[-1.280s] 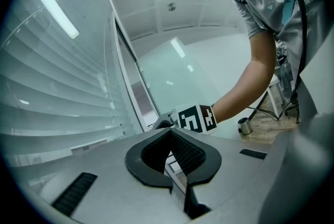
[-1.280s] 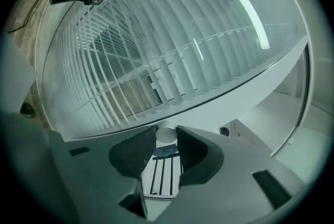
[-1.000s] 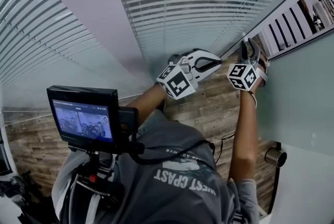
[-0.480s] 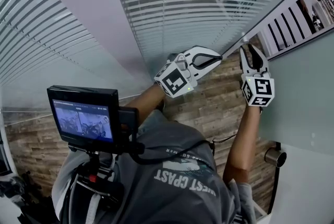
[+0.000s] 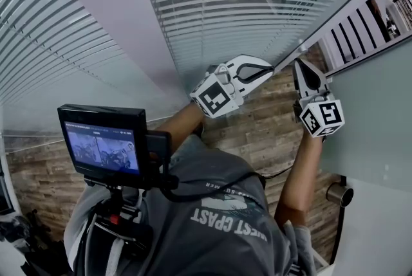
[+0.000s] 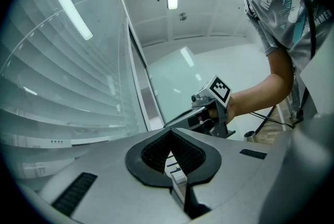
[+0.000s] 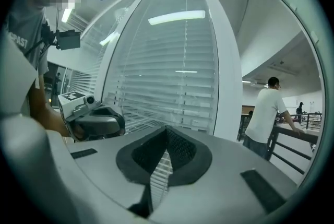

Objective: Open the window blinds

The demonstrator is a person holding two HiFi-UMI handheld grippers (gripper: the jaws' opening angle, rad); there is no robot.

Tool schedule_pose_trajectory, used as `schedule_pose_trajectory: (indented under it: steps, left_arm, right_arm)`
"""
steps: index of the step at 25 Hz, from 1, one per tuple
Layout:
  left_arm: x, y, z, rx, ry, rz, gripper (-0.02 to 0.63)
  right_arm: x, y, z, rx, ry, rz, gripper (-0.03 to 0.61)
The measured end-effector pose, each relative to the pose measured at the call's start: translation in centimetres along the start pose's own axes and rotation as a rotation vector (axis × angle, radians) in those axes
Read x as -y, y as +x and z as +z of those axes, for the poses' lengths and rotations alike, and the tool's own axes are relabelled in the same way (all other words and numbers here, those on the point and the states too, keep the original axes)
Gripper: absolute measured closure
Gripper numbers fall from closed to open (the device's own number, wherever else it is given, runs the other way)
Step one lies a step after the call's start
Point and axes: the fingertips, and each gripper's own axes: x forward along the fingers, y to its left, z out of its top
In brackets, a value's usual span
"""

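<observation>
Blinds: the window blinds [image 5: 212, 4] hang lowered over the pane in front of the person. The slats lie level, with thin gaps between them. In both gripper views the glass reflects a strip light.
Where: in the head view the blinds fill the upper middle. A wide white frame post [image 5: 109, 24] is on their left and a second set of slats [image 5: 45, 43] lies beyond it.
Left gripper: the left gripper [image 5: 267, 66] is raised at the lower right part of the blinds and points at their edge. Its dark pads meet at the tips and I see nothing pinched between them. Whether the tips touch the frame cannot be told.
Right gripper: the right gripper [image 5: 301, 66] is held just beside the left one, on its right, tips up toward the same edge. Its jaws are closed, tip on tip, and empty; slats show through the slit below the tips.
Arms: both bare forearms reach forward from a grey shirt [image 5: 219, 223].
Rig: a small monitor [image 5: 103, 146] sits on a mount at the person's left.
Floor: wood-look planks [image 5: 257, 133] lie under the arms, and a short metal cylinder [image 5: 336, 192] stands at the right.
Beyond: in the right gripper view a person in a white shirt [image 7: 266, 113] stands at a railing, well apart from the window.
</observation>
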Motion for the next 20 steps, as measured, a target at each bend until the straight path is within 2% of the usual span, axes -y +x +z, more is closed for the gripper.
schedule_pose_trajectory:
  steps: [7,20]
  left_arm:
    - [-0.23,0.11,0.37,0.019,-0.043,0.013,0.611]
    - [-0.27,0.17,0.33,0.02,-0.045,0.013,0.611]
  right_arm:
    - [0.14,-0.01,-0.07,-0.013,-0.006,0.0,0.575]
    - [0.12,0.05,-0.18,-0.013,-0.002,0.008,0.575]
